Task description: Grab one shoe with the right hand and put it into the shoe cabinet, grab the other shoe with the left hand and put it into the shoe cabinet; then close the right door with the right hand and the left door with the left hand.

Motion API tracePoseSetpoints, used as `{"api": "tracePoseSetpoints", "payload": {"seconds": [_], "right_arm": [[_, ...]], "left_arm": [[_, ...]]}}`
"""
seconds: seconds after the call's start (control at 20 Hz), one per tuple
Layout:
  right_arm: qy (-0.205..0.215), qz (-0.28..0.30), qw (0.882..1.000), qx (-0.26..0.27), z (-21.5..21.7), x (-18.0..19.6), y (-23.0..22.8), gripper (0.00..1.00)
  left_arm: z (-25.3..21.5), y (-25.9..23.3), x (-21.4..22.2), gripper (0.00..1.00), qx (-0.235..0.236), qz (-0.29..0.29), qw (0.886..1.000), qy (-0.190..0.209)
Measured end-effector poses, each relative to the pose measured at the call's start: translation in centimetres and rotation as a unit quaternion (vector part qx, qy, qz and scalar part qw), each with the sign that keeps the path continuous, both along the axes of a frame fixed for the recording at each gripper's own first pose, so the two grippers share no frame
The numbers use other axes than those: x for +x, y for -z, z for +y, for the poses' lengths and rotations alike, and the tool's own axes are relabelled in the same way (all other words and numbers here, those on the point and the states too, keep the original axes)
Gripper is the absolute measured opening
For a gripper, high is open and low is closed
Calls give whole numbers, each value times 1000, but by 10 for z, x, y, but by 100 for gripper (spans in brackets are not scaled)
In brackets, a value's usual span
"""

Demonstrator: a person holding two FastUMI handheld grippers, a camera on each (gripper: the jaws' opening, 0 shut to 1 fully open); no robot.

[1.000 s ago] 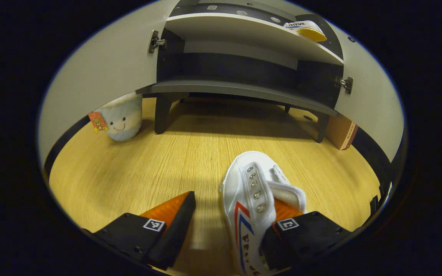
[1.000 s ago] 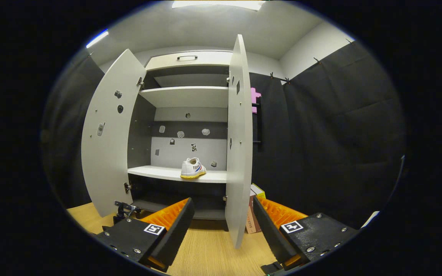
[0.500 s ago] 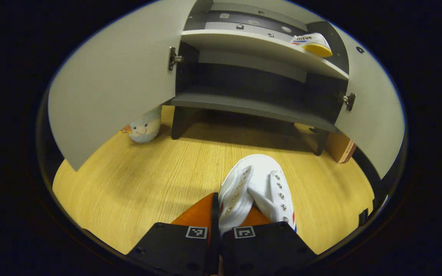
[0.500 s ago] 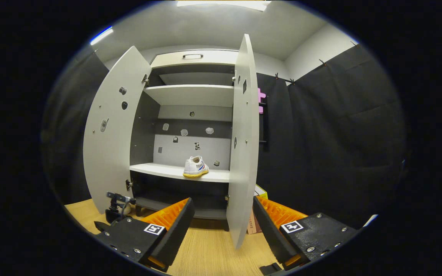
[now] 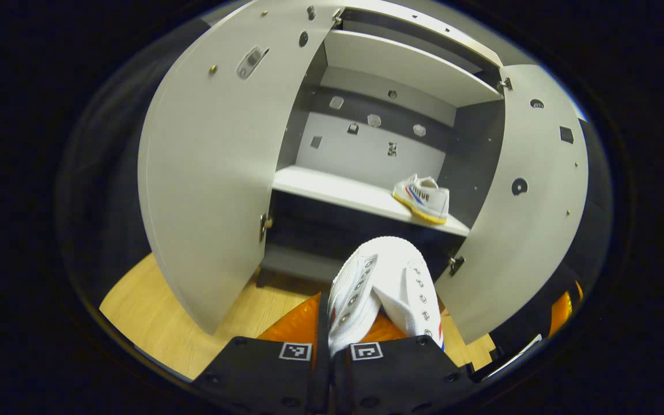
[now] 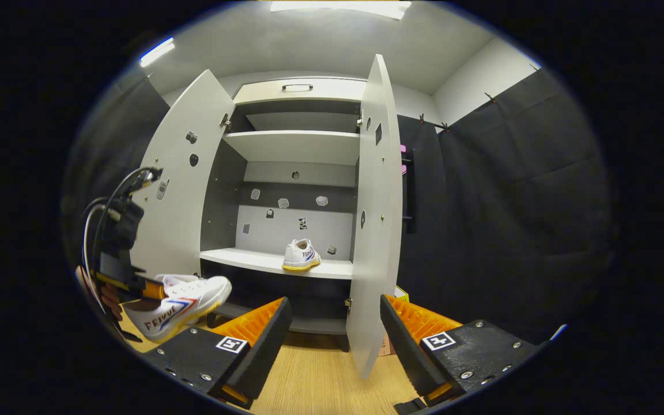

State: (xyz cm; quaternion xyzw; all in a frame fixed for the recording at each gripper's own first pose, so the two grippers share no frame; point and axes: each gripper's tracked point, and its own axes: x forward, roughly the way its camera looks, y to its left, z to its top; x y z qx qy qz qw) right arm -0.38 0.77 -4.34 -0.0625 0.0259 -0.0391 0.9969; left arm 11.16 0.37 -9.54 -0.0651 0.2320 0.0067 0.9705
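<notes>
White canvas, the held shoe (image 5: 387,288) sits clamped between the left gripper (image 5: 332,331) fingers, lifted off the wooden floor (image 6: 320,383) before the open shoe cabinet (image 5: 378,150). At one o'clock, the other shoe (image 5: 422,197) rests on the middle shelf (image 5: 332,190). Right gripper (image 6: 332,328) hangs with fingers apart, near the right door (image 6: 375,230).

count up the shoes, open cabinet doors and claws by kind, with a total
shoes: 2 (shelf shoe, held shoe)
open cabinet doors: 2 (left door, right door)
claws: 2 (left claw shut on the held shoe, right claw open)
total: 6
</notes>
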Motion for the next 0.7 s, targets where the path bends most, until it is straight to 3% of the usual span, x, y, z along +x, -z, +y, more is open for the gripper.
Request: {"api": "tracePoseSetpoints", "payload": {"seconds": [0.2,0.35,0.7], "right_arm": [[-5,4,1000,-2,-1,2,-3,94],[4,6,1000,-1,-9,-2,-4,94],[30,14,999,2,-29,-4,-5,94]], "left_arm": [[3,-72,70,10,11,-49,999,-4],[-3,-92,127,10,13,-55,998,-6],[-11,-51,267,11,52,22,998,-23]]}}
